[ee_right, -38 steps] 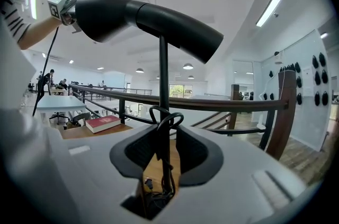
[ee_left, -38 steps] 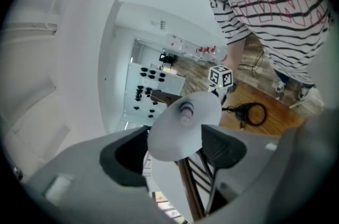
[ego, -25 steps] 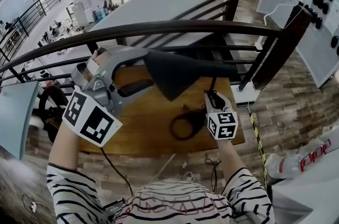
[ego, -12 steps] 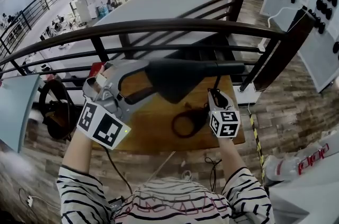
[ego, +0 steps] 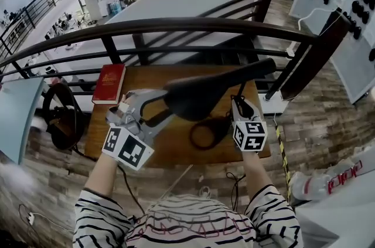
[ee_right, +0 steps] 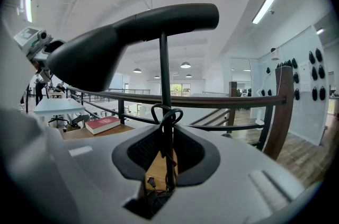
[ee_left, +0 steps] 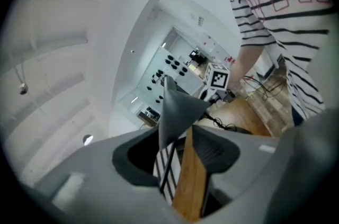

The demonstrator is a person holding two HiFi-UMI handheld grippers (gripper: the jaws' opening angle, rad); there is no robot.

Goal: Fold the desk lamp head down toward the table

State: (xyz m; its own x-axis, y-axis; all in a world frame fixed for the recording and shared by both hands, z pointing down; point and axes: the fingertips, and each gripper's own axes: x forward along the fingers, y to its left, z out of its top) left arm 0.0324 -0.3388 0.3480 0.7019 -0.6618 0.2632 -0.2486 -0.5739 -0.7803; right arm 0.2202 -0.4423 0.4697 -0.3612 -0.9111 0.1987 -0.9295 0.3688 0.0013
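The lamp head (ego: 199, 97), in the head view, hangs over the wooden worktop (ego: 164, 144), tilted so that its wide end dips toward your left and its narrow end rises toward the dark railing (ego: 176, 27). Your left gripper (ego: 161, 107) is at that wide end, with one jaw above the rim and one below. Your right gripper (ego: 237, 105) stands on the other side, at the thin stem (ego: 240, 88). A red book (ego: 109, 82) lies at the far left corner of the worktop, and a black cable coil (ego: 202, 138) lies near its middle, just left of your right gripper.

In the left gripper view, the edge of the lamp head sits between your jaws at their tips. The jaws have just been closing, and they now clasp it. Behind it you see the worktop's edge and your striped sleeve.

In the right gripper view, your jaws are clamped on the stem, which runs straight up between them to the lamp head overhead. A loop of cable sits against the stem just above the jaws. The book shows low at the left, beyond the gripper's body.
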